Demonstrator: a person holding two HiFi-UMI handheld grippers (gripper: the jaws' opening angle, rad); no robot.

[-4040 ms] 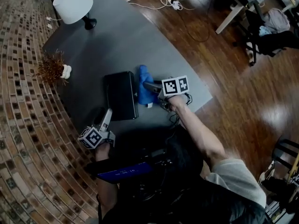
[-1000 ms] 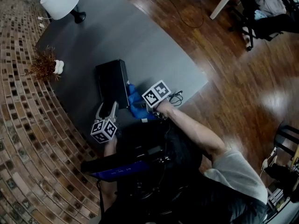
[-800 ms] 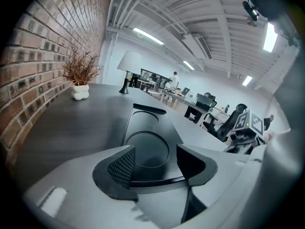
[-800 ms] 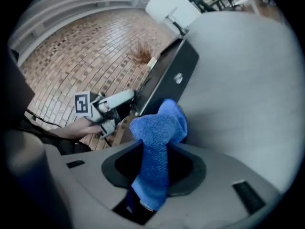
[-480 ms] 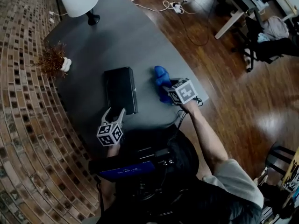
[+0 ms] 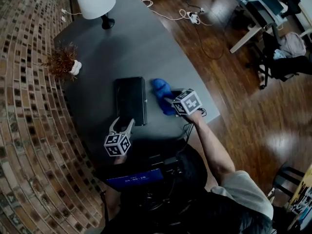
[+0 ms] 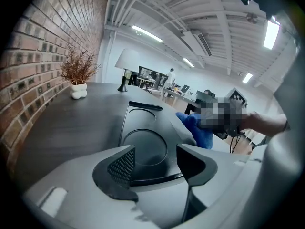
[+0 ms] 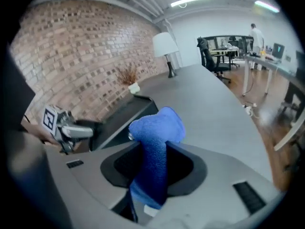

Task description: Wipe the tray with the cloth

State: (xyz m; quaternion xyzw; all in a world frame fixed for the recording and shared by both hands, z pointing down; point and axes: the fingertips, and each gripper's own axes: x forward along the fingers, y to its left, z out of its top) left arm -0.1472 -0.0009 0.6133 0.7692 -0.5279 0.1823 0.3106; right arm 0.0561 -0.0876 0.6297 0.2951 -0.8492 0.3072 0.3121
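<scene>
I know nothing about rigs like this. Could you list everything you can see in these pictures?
table: one, dark grey, along the brick wall.
tray: one, black, flat on the table near the person.
cloth: one, blue, to the right of the tray.
lamp: one, white shade on a black base, at the table's far end.
plant: one, brown dried sprigs in a white pot, by the wall.
cables: several, white, on the wooden floor.
left gripper: one, grey, jaws open at the tray's near end.
right gripper: one, grey, clamped on the cloth; its jaws have just been opening.
</scene>
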